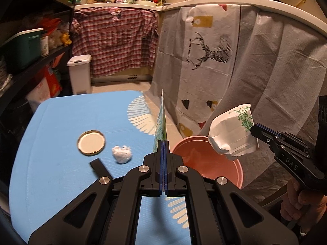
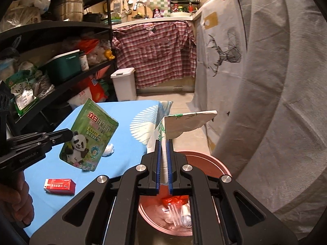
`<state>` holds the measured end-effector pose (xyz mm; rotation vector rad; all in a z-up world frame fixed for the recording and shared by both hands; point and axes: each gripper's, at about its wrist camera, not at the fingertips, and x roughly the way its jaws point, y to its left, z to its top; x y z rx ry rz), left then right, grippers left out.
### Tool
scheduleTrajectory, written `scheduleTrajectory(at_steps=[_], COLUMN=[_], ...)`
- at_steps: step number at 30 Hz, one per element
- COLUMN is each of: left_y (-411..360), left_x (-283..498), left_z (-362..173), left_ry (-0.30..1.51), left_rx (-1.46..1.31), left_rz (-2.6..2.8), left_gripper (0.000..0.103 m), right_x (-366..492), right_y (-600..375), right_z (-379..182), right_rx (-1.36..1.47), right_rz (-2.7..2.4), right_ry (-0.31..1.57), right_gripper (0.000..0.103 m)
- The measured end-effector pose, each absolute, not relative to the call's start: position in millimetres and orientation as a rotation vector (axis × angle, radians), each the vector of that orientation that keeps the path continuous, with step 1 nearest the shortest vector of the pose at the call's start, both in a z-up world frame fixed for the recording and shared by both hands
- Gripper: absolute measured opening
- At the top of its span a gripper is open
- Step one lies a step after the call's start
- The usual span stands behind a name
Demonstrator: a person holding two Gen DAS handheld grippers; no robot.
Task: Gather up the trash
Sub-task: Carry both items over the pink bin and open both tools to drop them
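In the left wrist view we found the left gripper [image 1: 162, 143] clenched on a thin, limp pouch [image 1: 161, 122], edge-on above the blue counter [image 1: 51, 143]; light, best pinched at its margin. In the right wrist view the right gripper [image 2: 163, 149] grasped a crushed paper cup [image 2: 184, 122] by its wall above the pink bin [image 2: 214, 163]; we judged it light and easily deformed.

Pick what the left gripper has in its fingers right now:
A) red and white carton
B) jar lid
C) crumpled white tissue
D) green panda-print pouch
D: the right wrist view shows the left gripper shut on the edge of the green panda-print pouch, lifted off the blue table; the tissue ball, jar lid and red and white carton lie on the table.
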<state>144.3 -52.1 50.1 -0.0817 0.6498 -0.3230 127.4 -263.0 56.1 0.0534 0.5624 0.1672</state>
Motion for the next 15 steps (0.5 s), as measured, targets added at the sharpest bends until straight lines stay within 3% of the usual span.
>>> scheduleTrajectory(at_steps=[15], left_y=[-111.9], left_x=[161.8], left_z=[40.5], left_ry=[0.668], left_rx=[-0.051], left_rz=[-0.437], left_gripper=[0.000], right_x=[135.0], right_y=[-296.5], right_z=[52.8], right_rx=[0.089], right_rz=[0.065], right_ry=[0.591], right_gripper=[0.006])
